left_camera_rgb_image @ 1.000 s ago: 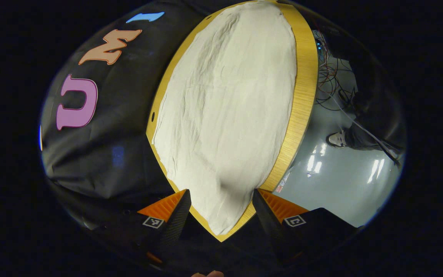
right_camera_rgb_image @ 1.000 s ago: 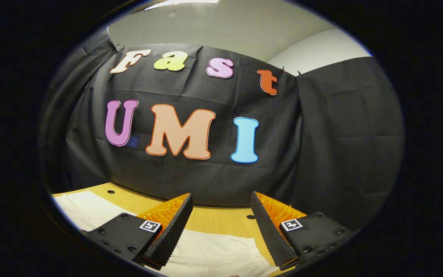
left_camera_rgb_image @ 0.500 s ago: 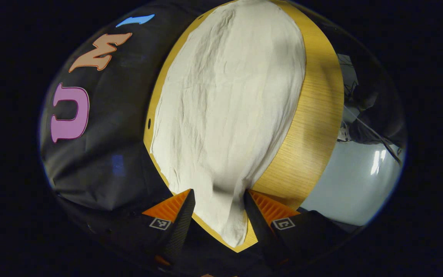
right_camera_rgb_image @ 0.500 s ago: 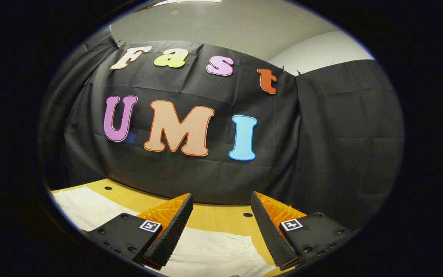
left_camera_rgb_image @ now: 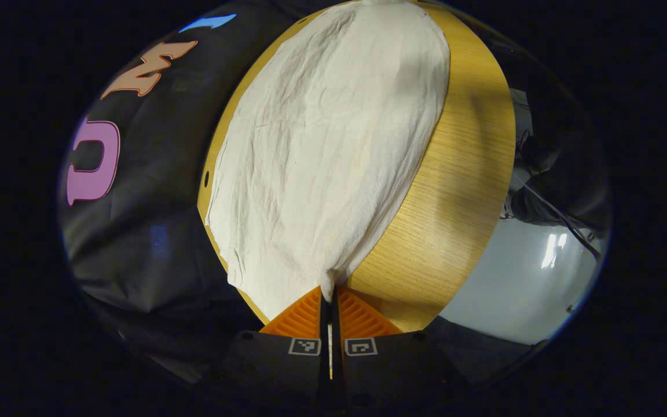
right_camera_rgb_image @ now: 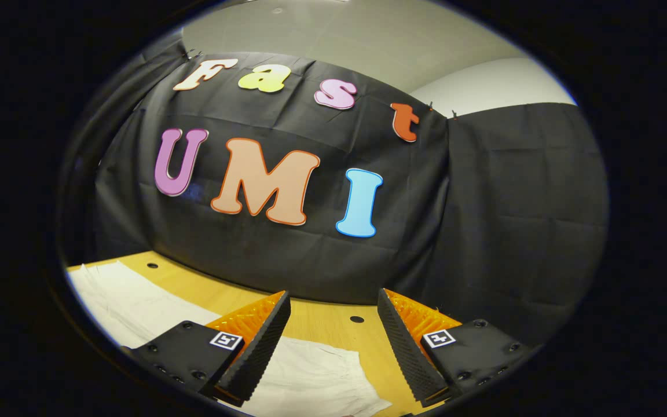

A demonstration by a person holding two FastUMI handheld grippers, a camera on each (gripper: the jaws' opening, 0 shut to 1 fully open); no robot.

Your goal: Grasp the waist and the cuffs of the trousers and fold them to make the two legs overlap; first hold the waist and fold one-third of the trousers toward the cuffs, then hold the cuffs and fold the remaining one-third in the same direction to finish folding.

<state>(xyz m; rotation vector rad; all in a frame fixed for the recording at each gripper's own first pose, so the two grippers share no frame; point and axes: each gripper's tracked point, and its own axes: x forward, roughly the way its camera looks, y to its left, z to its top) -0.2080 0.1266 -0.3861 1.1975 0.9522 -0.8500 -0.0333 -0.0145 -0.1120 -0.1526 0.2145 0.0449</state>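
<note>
Black cloth is backing a wooden worktop (left_camera_rgb_image: 455, 191) in the left gripper view, where pale trousers (left_camera_rgb_image: 322, 150) are lying flat toward 12 o'clock; the left hand-held gripper (left_camera_rgb_image: 329, 301) is pinching their near edge at 6 o'clock. In the right gripper view, the right hand-held gripper (right_camera_rgb_image: 333, 333) is hovering wide above cloth at 6 o'clock. Step 1 is beginning; next, it is needing its own grip.

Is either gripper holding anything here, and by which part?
The left gripper is shut on the near edge of the white fabric trousers. The right gripper is open, holding nothing.
</note>
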